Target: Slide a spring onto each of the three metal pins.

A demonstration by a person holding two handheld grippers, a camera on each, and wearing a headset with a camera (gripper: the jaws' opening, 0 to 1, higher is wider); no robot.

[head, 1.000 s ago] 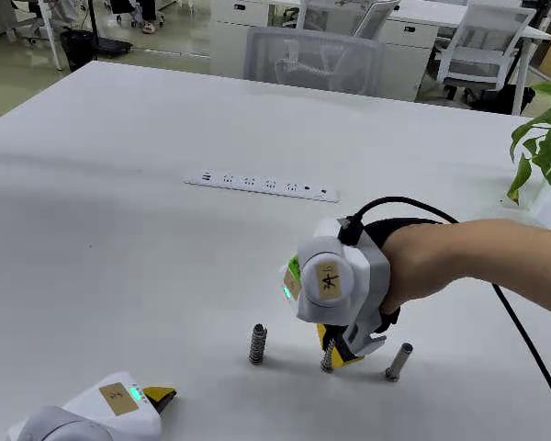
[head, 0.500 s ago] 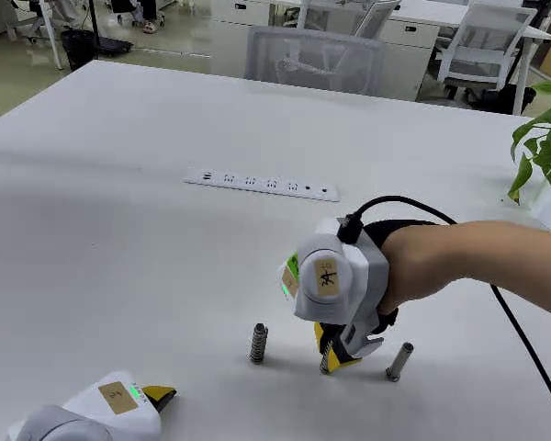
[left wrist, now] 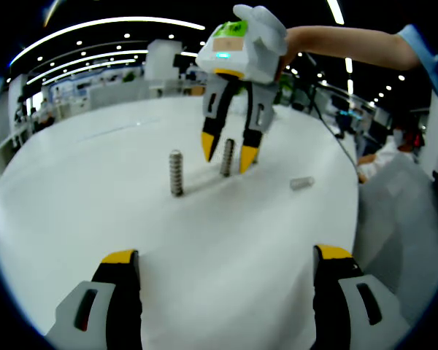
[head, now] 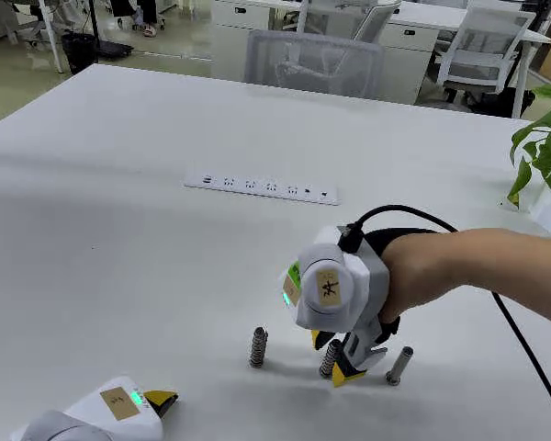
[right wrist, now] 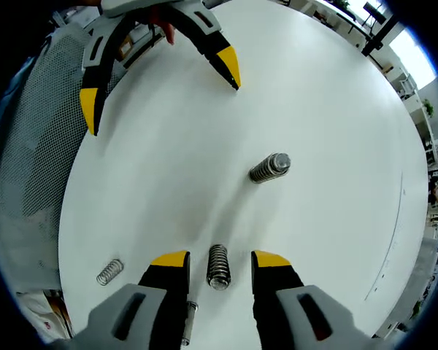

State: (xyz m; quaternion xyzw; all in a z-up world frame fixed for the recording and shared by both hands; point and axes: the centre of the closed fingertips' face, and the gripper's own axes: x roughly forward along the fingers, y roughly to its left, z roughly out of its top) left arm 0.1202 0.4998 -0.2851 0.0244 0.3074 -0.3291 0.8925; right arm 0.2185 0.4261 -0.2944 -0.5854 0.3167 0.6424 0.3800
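**Metal pins two-thirds dressed — one spring to go**

White table (head: 119, 230), three pins standing in a row. The left spring (head: 258, 346) and the middle spring (right wrist: 217, 271) already sit over theirs. The bare pin (head: 399, 364) stands just beside them on the right, leaning a little.

The right gripper (right wrist: 219, 257) hangs over the middle spring with its jaws a narrow gap apart, one on each side. We see table between each jaw and the coils, so it grips nothing. The left gripper (left wrist: 226, 255) waits low and to the left, well apart from the pins, jaws spread wide and empty.

The loose spring (right wrist: 110, 271) lies on its side on the table near the bare pin. We judge it light, slick and bouncy — apt to roll off or shoot out of a hard pinch. We would take it across the coils near one end, with gentle pressure, leaving the other end free to find the pin's tip. We would lower it softly, since the pin looks free-standing and easy to tip.
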